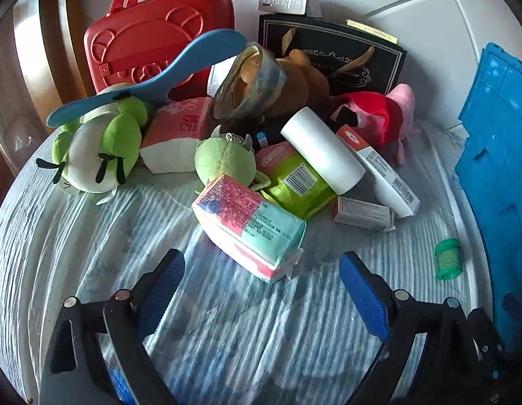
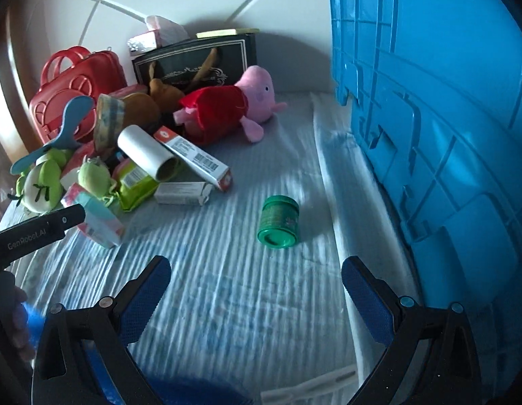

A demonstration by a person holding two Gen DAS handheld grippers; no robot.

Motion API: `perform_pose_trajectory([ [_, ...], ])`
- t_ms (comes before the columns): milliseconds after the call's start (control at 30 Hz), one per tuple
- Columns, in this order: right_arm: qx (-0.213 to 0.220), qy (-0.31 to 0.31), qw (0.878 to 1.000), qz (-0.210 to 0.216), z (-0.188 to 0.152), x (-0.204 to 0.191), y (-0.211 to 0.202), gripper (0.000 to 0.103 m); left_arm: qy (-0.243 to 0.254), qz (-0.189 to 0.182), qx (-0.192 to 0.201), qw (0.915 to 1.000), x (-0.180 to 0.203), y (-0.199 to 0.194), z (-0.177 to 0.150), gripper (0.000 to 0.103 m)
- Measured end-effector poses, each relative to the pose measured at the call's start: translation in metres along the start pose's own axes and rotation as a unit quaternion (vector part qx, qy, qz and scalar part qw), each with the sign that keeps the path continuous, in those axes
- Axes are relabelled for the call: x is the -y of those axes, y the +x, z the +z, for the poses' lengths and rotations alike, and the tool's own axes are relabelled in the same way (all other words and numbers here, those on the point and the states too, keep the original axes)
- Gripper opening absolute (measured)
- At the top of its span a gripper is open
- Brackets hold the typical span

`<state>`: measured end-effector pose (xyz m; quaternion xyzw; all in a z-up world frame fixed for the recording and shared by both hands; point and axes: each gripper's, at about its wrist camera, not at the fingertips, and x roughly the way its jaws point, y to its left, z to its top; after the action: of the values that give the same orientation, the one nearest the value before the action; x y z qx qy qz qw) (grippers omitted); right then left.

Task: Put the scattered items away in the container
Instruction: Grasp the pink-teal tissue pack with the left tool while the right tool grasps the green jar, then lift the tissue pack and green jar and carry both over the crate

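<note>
A heap of items lies on a pale ribbed cloth. In the left wrist view a pink-and-teal tissue pack (image 1: 250,226) lies just beyond my open left gripper (image 1: 261,283), with nothing between the fingers. Behind it sit a green round plush (image 1: 227,158), a white roll (image 1: 323,150) and a green frog plush (image 1: 95,145). In the right wrist view a small green jar (image 2: 277,222) lies on its side ahead of my open right gripper (image 2: 255,287). The blue crate (image 2: 439,118) rises at the right.
A red case (image 1: 153,40), a black gift bag (image 1: 331,54), a pink pig plush (image 2: 234,108), a brown plush (image 1: 301,84), a tape roll (image 1: 250,81), a blue brush (image 1: 153,77) and boxes (image 1: 379,168) crowd the back. The left gripper's body (image 2: 34,229) shows at the left of the right wrist view.
</note>
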<state>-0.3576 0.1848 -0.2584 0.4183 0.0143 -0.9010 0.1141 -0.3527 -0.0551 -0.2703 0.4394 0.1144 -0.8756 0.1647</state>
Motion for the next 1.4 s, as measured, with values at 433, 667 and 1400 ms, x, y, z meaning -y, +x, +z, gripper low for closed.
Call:
perform_pose_trajectory([
  [433,-0.036,0.027,0.998,-0.04,0.014,0.022,0.086,0.094,-0.002,0.015,-0.029,0.9995,0.004,0.068,0.005,0.089],
  [667,-0.036,0.006,0.998,-0.058,0.012,0.019,0.102,0.045,0.001,0.017,-0.023,0.9996,0.0,0.067,0.001,0.06],
  [1400,0.074,-0.05,0.996,-0.008,0.014,-0.031,-0.024,0.04,0.039,-0.017,0.086,0.9954,-0.002,-0.086,-0.014,0.057],
])
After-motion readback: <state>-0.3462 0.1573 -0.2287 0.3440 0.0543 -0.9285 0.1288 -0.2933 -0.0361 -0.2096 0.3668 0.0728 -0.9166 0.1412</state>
